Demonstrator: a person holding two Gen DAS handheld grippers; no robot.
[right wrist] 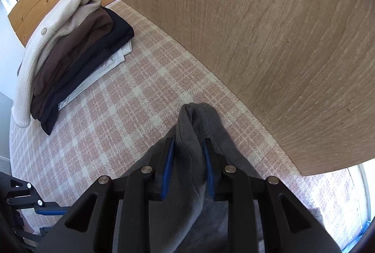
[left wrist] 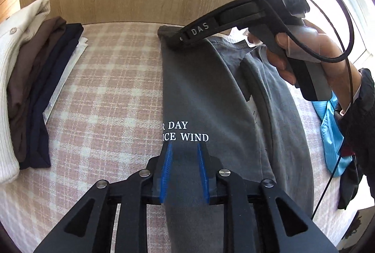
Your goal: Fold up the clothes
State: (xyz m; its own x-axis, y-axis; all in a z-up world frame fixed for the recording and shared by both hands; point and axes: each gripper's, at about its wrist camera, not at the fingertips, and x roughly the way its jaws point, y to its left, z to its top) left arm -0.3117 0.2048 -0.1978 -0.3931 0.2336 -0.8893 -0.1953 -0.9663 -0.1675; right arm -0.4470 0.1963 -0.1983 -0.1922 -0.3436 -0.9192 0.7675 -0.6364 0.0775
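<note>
Grey shirt [left wrist: 201, 93] is laid on the plaid cover [left wrist: 105, 88] beside the stack [left wrist: 35, 79]. Its edge is pinched by the left gripper [left wrist: 185, 147], jaws narrow; a bunched corner is clamped by the right gripper [right wrist: 188, 142].

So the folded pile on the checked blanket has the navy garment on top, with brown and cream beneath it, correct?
Not quite: in the pile the cream knit lies on top, then the brown garment, with the navy garment beneath them. The right wrist view shows this. It does sit on the checked blanket.

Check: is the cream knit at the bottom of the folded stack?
No: the cream knit lies on top, over the brown, navy and white garments of the folded stack.
</note>
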